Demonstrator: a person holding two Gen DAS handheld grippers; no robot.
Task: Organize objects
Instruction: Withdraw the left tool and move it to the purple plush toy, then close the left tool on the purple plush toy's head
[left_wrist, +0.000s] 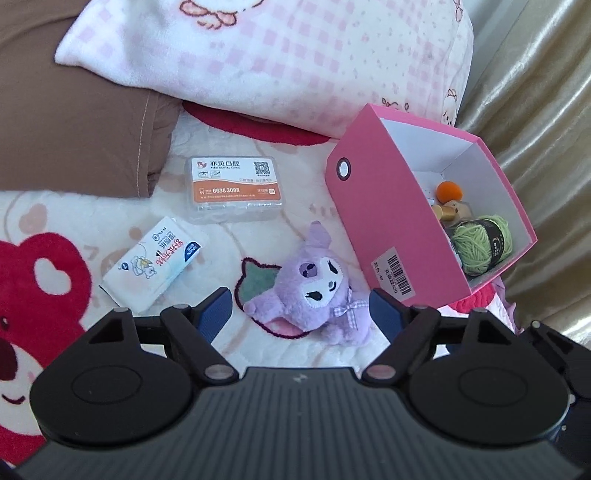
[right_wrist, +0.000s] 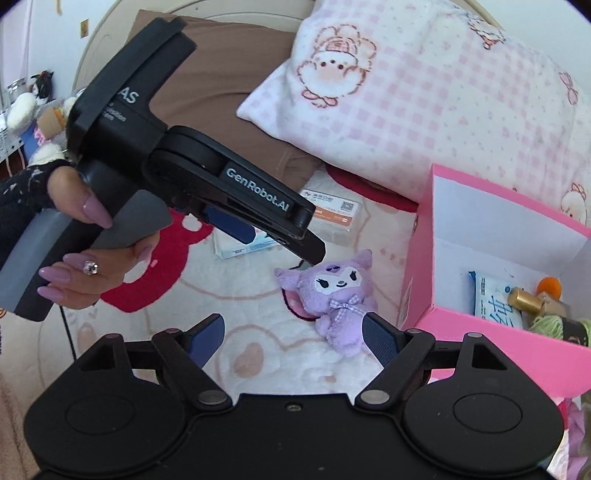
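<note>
Closest in, the left gripper (left_wrist: 301, 308) hangs over the bed with its jaws apart and nothing gripped; the purple plush toy (left_wrist: 319, 286) lies between and just ahead of its blue fingertips (left_wrist: 216, 310), on the cartoon-print blanket (left_wrist: 48, 221). The right gripper (right_wrist: 293, 332) is also spread wide and empty, and the same plush sits just ahead of it, toward its right-hand jaw, face up with a checked bow at its neck. In the right wrist view the left gripper reaches in from the left side, held by a hand (right_wrist: 79, 254) with long pink nails, its tip hovering just above the plush's head.

A little further out, left of the left jaws, a small tissue pack (left_wrist: 155, 264) lies flat on the blanket. Beyond it, ahead of the jaws, is a clear plastic case (left_wrist: 236, 190) with an orange and white label.

To the right of both sets of jaws stands an open pink box (left_wrist: 388, 206). Inside are green yarn (left_wrist: 480, 245), an orange ball (left_wrist: 447, 190), a gold-capped item (right_wrist: 524, 300) and a blue-and-white packet (right_wrist: 495, 301).

Furthest back, a pink checked pillow (left_wrist: 295, 59) lies beside a brown pillow (left_wrist: 74, 122).
</note>
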